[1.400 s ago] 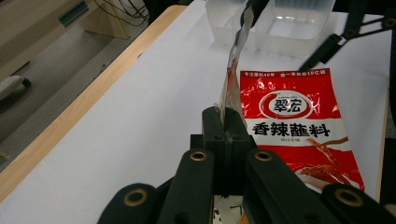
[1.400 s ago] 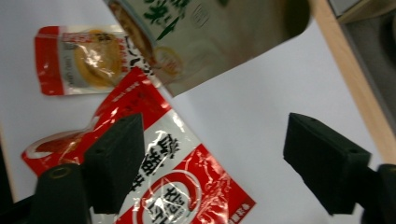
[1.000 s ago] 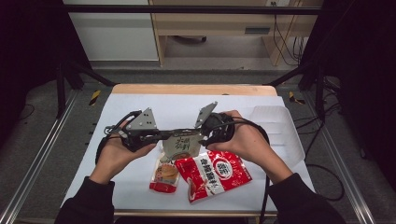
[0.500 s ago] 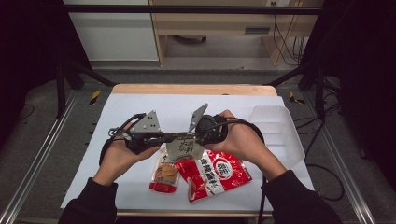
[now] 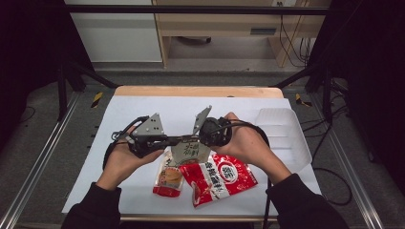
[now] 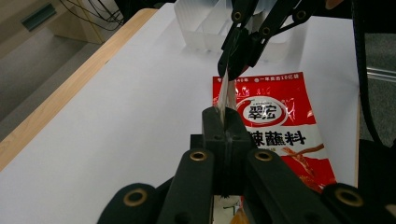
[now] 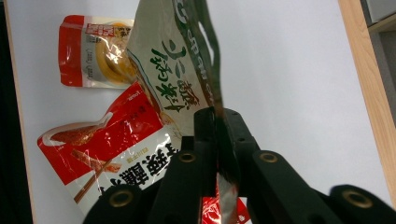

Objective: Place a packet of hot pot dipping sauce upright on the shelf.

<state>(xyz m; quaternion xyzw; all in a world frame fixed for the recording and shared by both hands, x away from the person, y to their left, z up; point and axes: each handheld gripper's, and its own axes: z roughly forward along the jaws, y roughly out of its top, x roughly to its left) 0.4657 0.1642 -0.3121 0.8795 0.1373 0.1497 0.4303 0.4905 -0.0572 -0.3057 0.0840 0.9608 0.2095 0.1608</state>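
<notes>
A beige packet with green writing (image 5: 191, 150) hangs a little above the table, pinched from both sides. My left gripper (image 5: 183, 140) is shut on its left top edge, and my right gripper (image 5: 195, 137) is shut on its right top edge. In the left gripper view the packet (image 6: 224, 95) shows edge-on between my own shut jaws (image 6: 223, 117) and the right gripper (image 6: 236, 58) farther off. The right gripper view has the packet's printed face (image 7: 173, 60) rising from my shut jaws (image 7: 217, 115).
A large red packet (image 5: 219, 176) and a small red and yellow packet (image 5: 169, 179) lie flat on the white sheet below the held one. A clear plastic tray (image 5: 282, 136) stands at the table's right. The wooden table edge (image 5: 196, 91) runs along the back.
Both grippers have drawn slightly closer together and toward the person, still holding the beige packet. The packets on the table have not moved.
</notes>
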